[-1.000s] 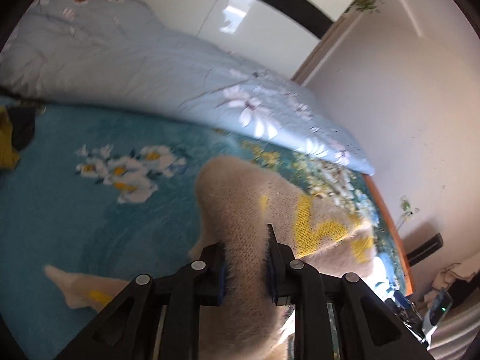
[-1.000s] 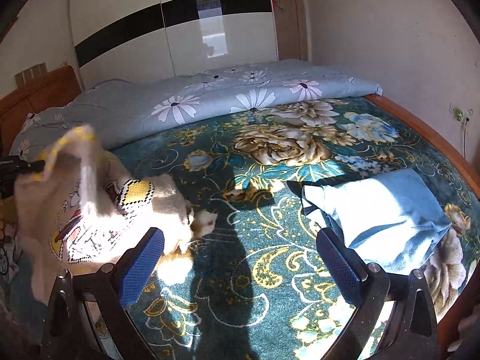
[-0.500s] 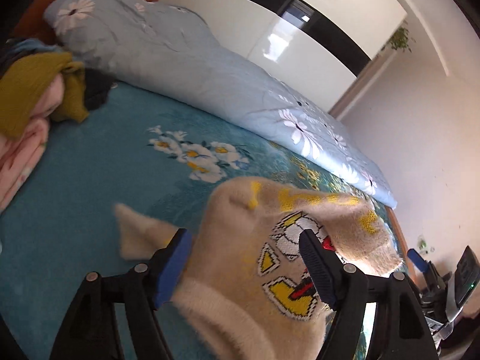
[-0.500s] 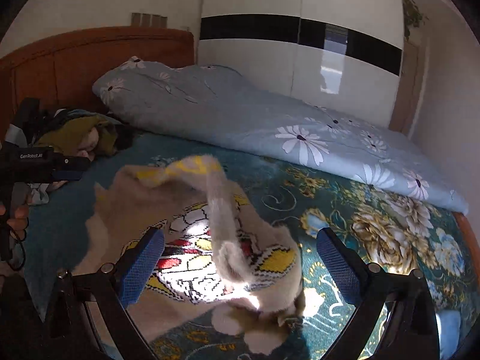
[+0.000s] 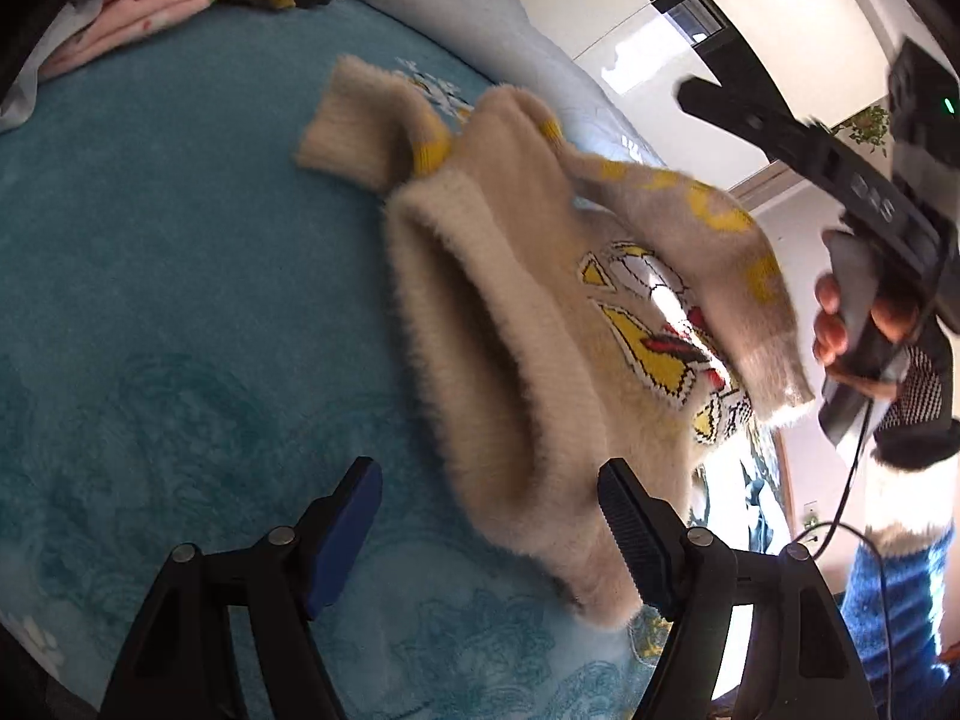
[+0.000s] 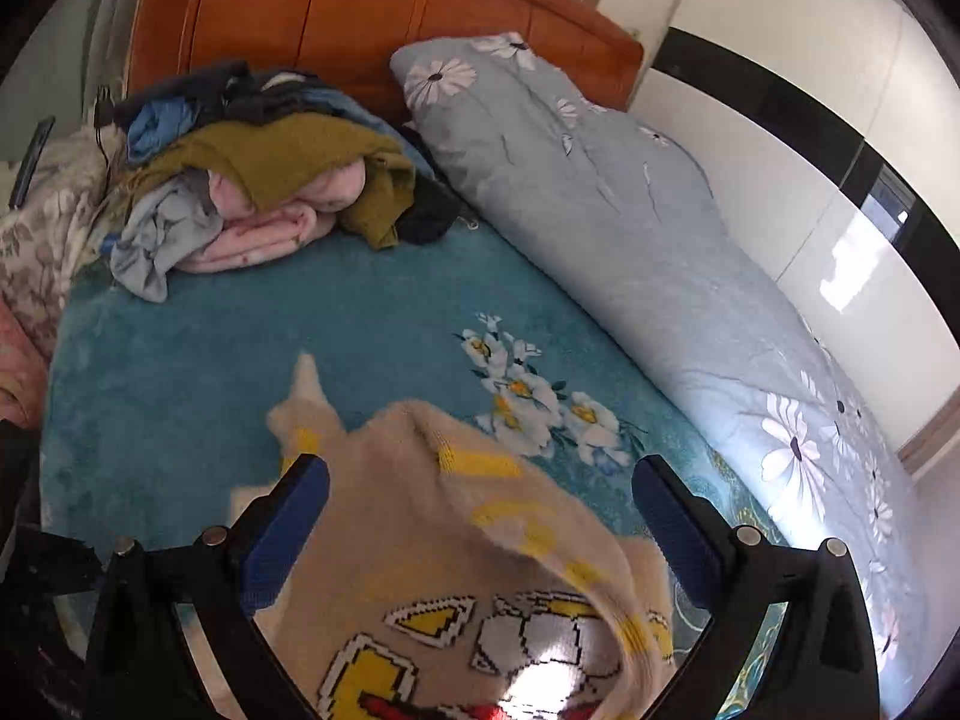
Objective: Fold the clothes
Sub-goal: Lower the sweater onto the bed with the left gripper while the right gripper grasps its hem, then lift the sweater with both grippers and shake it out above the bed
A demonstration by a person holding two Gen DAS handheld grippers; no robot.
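Holding both claws wide apart, I grip nothing at this moment. My left claw (image 5: 489, 531) hovers low over the bed (image 5: 150, 300), its blue pads spread either side of the near hem of the sweater (image 5: 510, 324), not pinching it. My right claw (image 6: 480, 516) is likewise spread, hanging above the chest of the same sweater, with one sleeve (image 6: 540, 534) blurred between its fingers; the blur suggests the sleeve is dropping or swinging, though I cannot tell for sure.

Out from the claws, the fuzzy beige sweater lies front side up on the teal bedspread, cartoon print showing. One sleeve (image 5: 360, 120) sticks out toward the far side, the other drapes across the chest. The hem gapes open and the body is rumpled, so I judge it at most partly folded: a sleeve may be laid in, but the body is not yet squared or doubled over.

Farther off, a heap of clothes (image 6: 258, 180) sits near the headboard (image 6: 360, 18), loose and unfolded, beside a rolled grey duvet (image 6: 630, 240). Plenty of folding is left.
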